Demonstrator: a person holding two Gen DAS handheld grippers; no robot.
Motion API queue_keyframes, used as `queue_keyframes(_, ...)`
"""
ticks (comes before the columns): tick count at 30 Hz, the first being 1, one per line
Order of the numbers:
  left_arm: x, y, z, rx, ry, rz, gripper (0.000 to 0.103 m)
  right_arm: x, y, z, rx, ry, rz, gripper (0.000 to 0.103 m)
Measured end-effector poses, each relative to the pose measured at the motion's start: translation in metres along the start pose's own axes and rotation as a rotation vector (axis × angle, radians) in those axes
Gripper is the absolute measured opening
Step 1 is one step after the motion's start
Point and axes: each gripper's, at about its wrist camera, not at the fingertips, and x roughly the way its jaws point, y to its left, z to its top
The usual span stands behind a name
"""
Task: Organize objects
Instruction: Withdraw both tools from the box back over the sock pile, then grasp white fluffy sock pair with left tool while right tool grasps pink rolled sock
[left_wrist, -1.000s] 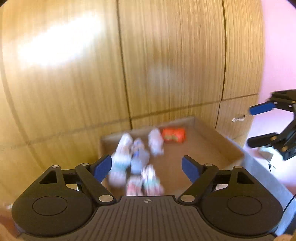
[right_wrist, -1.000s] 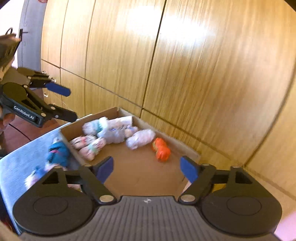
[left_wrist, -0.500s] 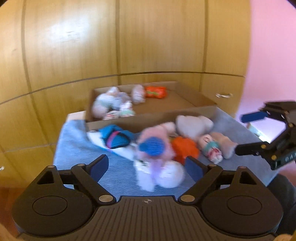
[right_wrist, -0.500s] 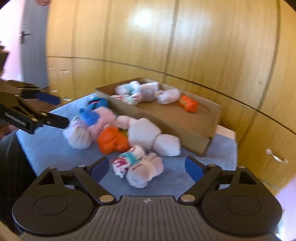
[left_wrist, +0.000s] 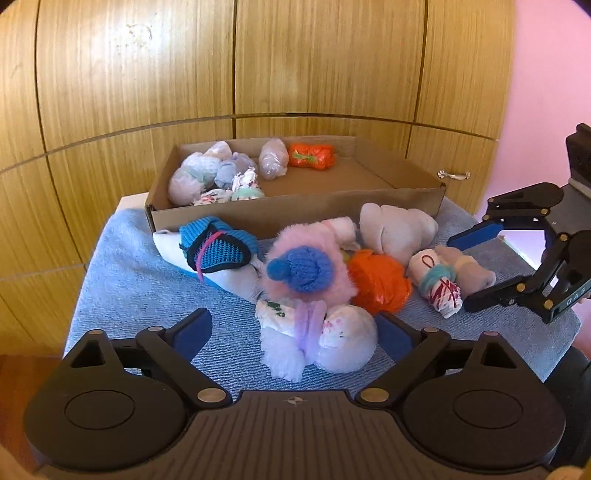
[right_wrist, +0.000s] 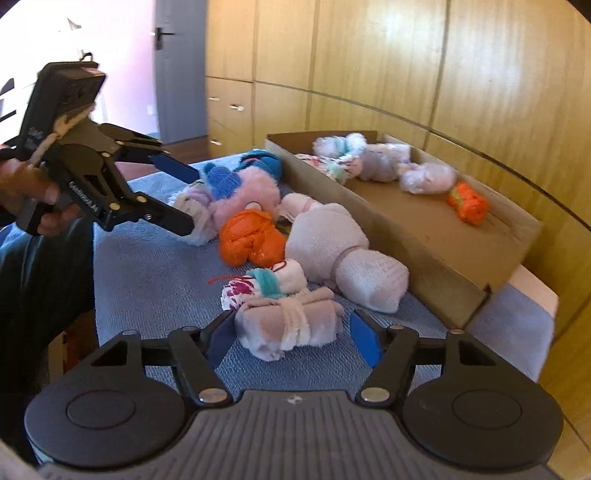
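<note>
A pile of rolled sock bundles lies on a blue towel (left_wrist: 140, 288) in front of an open cardboard box (left_wrist: 295, 216). My left gripper (left_wrist: 293, 338) is low over the pile. Its jaws are opening, and a white fluffy bundle (left_wrist: 332, 339) sits between them, not pressed. Behind it are a pink fluffy bundle with a blue knit top (left_wrist: 299, 269) and an orange bundle (left_wrist: 380, 280). My right gripper (right_wrist: 291, 336) straddles a grey-beige tied bundle (right_wrist: 291, 325). Its jaws are closing; the left pad meets the bundle and the right pad stands just clear.
Several bundles lie in the box's (right_wrist: 406, 258) far left end, with an orange one (right_wrist: 467, 203) apart. A large pale bundle (right_wrist: 332, 251) and a teal-and-red one (right_wrist: 266, 284) lie on the towel. Wooden cupboard doors (left_wrist: 314, 62) stand behind. A hand holds the left gripper (right_wrist: 184, 195).
Both grippers have come down from facing the cupboard and box to just above the pile. The right jaws have narrowed around the grey-beige bundle; the left jaws have widened a little.
</note>
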Motion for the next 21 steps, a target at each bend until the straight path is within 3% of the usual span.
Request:
queue_keyframes(10, 0.015, -0.008, -0.007, 0.007, 0.005, -0.013, 0.095, 0.008, -0.008, -0.007, -0.056, -0.03, 0.102, 0.062)
queue_keyframes(19, 0.012, -0.004, -0.011, -0.005, -0.011, -0.017, 0.069, -0.005, -0.005, -0.013, -0.006, -0.059, 0.081, 0.058)
queue_keyframes(21, 0.01, -0.004, -0.012, -0.001, -0.01, -0.021, 0.068, -0.009, -0.003, -0.014, 0.019, -0.07, 0.072, 0.058)
